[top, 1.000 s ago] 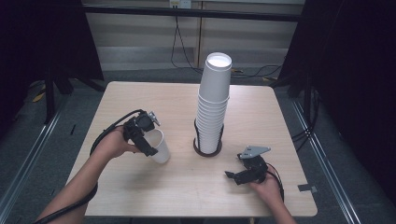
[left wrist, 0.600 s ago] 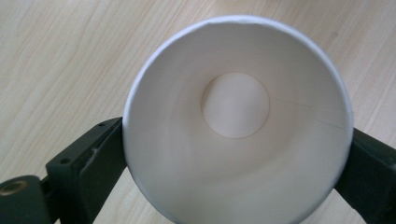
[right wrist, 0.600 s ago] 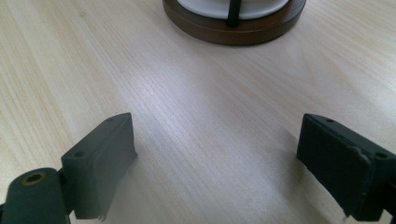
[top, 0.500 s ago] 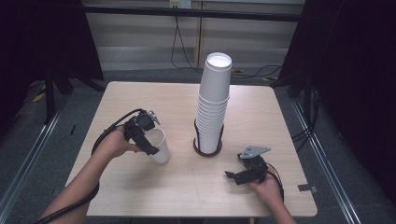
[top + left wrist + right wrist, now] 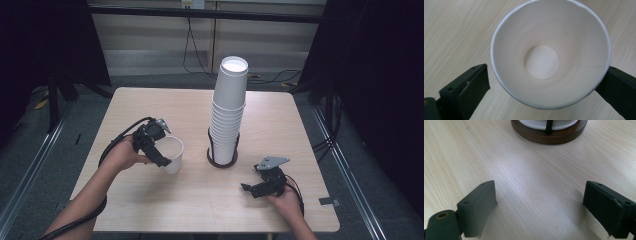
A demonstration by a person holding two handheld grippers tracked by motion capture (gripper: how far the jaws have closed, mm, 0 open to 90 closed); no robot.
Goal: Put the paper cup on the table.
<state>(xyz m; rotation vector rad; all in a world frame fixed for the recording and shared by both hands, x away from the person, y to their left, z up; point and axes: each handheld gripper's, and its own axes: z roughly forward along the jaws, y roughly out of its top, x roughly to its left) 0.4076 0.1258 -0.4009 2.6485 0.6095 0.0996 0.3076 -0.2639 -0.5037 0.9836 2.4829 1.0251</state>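
A single white paper cup (image 5: 173, 155) stands mouth up on the wooden table (image 5: 165, 107), left of centre. My left gripper (image 5: 161, 156) reaches down around it. In the left gripper view the cup (image 5: 544, 62) sits between the jaws of the left gripper (image 5: 546, 75), which have just been opening; a gap shows beside the left pad. A tall stack of white cups (image 5: 229, 110) rises from a brown ringed holder (image 5: 222, 162) at the table's centre. My right gripper (image 5: 252, 187) rests open near the front right, nothing between its jaws (image 5: 539, 191), facing the holder (image 5: 549, 137).
The table's front edge is just behind both hands. Black cables trail from each gripper. A dark floor, metal rails and black stands surround the table, with a wall and hanging cables beyond its far edge.
Both hands, the single cup and the stack keep their places in the high view. No clear difference shows at that scale.
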